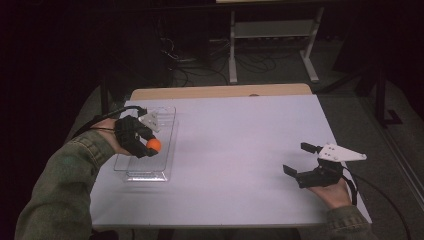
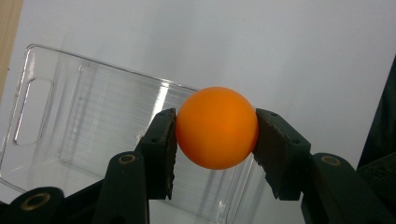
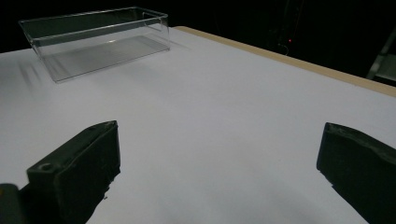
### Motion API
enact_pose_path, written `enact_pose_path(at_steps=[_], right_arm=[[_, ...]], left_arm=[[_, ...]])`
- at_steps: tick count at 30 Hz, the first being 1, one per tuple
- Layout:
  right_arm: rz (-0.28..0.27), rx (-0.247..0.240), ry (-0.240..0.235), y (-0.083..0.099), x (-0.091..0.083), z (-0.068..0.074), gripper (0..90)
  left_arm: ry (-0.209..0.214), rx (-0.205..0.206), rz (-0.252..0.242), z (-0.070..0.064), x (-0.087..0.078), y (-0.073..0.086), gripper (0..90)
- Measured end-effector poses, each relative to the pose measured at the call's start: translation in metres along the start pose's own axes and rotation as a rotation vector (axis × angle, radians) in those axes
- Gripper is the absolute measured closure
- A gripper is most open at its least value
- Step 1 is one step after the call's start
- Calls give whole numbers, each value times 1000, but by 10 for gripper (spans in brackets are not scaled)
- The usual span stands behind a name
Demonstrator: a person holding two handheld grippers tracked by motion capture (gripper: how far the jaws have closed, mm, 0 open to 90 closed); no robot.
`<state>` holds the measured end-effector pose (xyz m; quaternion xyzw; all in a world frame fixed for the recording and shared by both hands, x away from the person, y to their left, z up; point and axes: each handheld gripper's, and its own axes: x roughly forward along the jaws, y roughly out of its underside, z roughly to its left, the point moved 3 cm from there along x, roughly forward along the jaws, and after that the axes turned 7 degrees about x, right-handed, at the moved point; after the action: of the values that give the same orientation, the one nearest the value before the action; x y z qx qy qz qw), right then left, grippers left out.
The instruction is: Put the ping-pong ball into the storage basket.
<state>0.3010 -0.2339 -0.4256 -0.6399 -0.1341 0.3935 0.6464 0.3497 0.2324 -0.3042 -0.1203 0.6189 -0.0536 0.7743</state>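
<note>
Above the clear plastic bin (image 1: 146,172) at the left side of the white table (image 1: 235,150), the left gripper (image 1: 150,146) holds an orange ball (image 1: 154,145). In the left gripper view the two jaws press on opposite sides of the ball (image 2: 216,127), closed just to its width, with the bin (image 2: 70,107) lying below and behind it. The ball hangs over the bin's right-hand rim as the high view shows it, not over the middle, and I cannot tell how high above the floor of the bin it is.

The main risk, as I judge it, is a bad drop: let go here, the ball could strike the rim and bounce out across the table, or land inside and hop back over the low wall. A smooth round ball gripped at two small spots could also squirt free if the squeeze loosens unevenly.

The ball has no long axis and points nowhere. The bin's long axis runs away from the person.

The right gripper (image 1: 306,162) rests wide open and empty near the table's right edge, well apart from the bin.
</note>
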Motion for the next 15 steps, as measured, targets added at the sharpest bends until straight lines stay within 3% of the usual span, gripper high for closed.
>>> enact_pose_path(at_steps=[15], right_arm=[[4, -1, 1, 0, 0, 0, 0]], left_arm=[[-8, -10, 13, 3, 2, 5, 503]])
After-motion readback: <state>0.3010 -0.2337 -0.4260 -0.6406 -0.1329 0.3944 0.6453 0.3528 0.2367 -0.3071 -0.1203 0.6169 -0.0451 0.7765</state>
